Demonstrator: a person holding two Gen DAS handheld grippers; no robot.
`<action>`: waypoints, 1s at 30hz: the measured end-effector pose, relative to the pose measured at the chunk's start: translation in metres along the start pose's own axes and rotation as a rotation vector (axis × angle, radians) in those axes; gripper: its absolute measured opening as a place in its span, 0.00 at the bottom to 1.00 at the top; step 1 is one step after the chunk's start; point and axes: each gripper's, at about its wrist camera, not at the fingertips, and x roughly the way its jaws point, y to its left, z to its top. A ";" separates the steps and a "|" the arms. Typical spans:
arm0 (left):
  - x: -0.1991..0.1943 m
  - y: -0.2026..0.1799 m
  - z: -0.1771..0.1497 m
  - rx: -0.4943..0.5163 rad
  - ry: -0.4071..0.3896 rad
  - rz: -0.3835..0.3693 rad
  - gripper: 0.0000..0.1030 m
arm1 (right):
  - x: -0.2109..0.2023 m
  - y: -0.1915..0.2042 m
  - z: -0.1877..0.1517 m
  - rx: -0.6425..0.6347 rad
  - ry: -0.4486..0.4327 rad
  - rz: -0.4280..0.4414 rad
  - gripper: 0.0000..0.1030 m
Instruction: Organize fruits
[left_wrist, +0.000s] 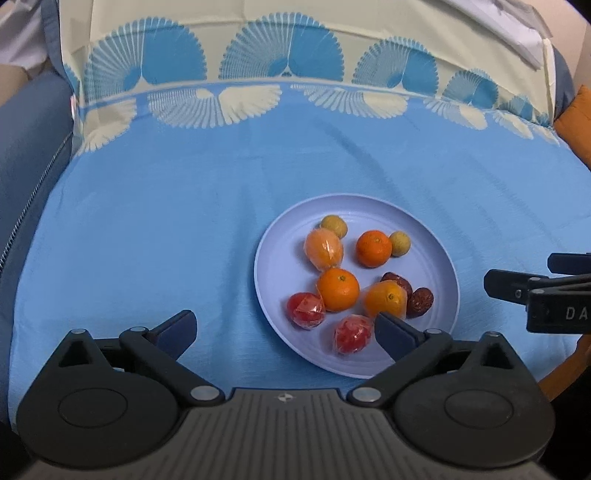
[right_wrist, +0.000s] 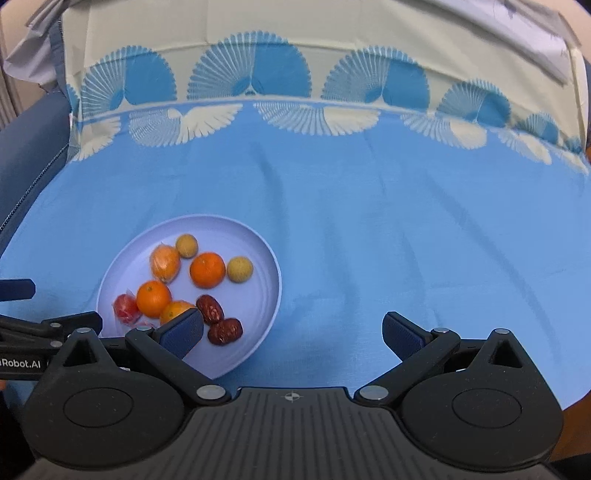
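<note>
A pale lilac plate (left_wrist: 439, 254) (right_wrist: 271, 273) sits on the blue cloth and holds the fruit. On it lie two bare oranges (left_wrist: 338, 289) (right_wrist: 207, 269), two wrapped oranges (left_wrist: 323, 247) (right_wrist: 164, 263), two wrapped red fruits (left_wrist: 306, 310) (right_wrist: 126, 308), two small yellowish fruits (left_wrist: 333, 226) (right_wrist: 240, 269) and two dark red dates (left_wrist: 420, 301) (right_wrist: 224, 331). My left gripper (left_wrist: 286, 328) is open and empty, its right finger over the plate's near edge. My right gripper (right_wrist: 293, 330) is open and empty, its left finger over the plate's near right part.
The blue cloth (left_wrist: 166, 221) (right_wrist: 424, 240) covers the table, with a cream fan-patterned border (left_wrist: 288, 62) at the back. A dark blue padded edge (left_wrist: 29, 155) lies at the left. The right gripper's body (left_wrist: 546, 295) shows at the right edge.
</note>
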 end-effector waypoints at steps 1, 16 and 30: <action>0.002 -0.001 -0.001 0.002 0.008 0.001 0.99 | 0.002 -0.001 0.000 0.009 0.010 0.003 0.99; 0.011 0.007 0.001 -0.056 0.048 -0.022 0.99 | 0.018 0.012 0.003 -0.030 0.048 0.028 0.99; 0.011 0.005 0.000 -0.039 0.044 -0.019 0.99 | 0.020 0.014 0.003 -0.042 0.059 0.022 0.99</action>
